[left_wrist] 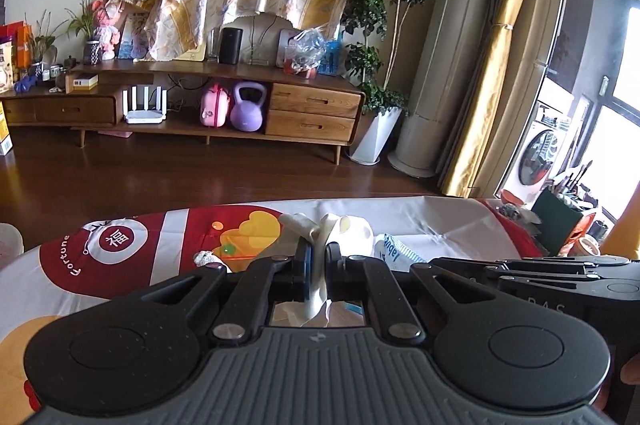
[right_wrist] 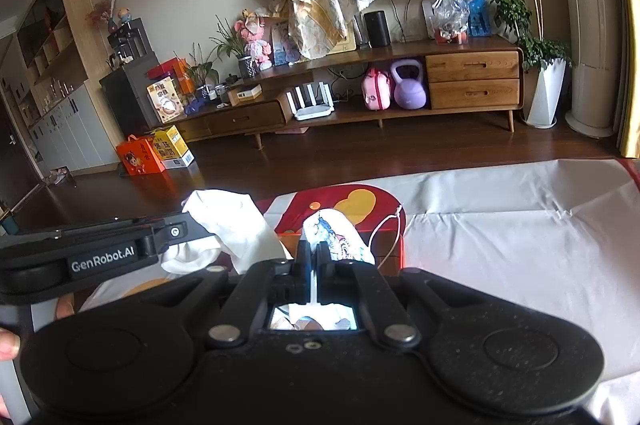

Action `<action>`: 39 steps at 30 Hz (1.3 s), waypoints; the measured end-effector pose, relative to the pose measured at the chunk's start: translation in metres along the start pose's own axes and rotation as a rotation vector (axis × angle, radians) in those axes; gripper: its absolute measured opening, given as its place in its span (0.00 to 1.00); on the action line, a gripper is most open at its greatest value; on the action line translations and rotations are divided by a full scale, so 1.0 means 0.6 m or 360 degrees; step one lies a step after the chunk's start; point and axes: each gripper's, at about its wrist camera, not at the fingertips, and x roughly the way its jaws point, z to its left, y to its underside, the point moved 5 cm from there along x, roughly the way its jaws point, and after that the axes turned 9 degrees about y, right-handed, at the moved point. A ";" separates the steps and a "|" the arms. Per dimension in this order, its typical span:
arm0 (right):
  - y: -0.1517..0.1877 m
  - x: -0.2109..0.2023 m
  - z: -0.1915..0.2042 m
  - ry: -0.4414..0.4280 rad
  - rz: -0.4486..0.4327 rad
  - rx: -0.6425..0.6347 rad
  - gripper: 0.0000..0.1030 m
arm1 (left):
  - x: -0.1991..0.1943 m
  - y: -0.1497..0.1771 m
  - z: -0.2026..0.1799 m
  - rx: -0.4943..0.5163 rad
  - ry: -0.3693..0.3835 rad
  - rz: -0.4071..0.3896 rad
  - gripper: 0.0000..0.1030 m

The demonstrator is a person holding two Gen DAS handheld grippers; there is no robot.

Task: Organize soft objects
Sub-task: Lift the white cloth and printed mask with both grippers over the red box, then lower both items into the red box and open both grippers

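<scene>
My left gripper is shut on a white soft cloth, which bunches up just past the fingertips above the table. In the right wrist view the same white cloth hangs from the left gripper at the left. My right gripper is shut on a white fabric piece with a colourful cartoon print, held over the red-and-white tablecloth. Both grippers are close together, side by side.
The tablecloth has red and yellow prints. A small crumpled white item lies left of my left gripper. A printed blue-lettered fabric lies to its right. Cluttered items sit at the table's right end. A wooden TV cabinet stands beyond the floor.
</scene>
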 end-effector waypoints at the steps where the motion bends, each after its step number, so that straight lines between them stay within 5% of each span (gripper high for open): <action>1: 0.001 0.006 -0.002 -0.0004 0.0003 0.0008 0.02 | 0.007 0.001 0.003 -0.0001 0.0001 0.0007 0.07; 19: 0.060 0.114 -0.033 0.0003 0.0182 0.0087 0.02 | 0.118 0.069 0.056 -0.0086 -0.0019 0.0189 0.07; 39: 0.120 0.134 -0.022 0.0014 0.0304 0.0016 0.02 | 0.171 0.171 0.083 -0.0083 -0.0070 0.0517 0.07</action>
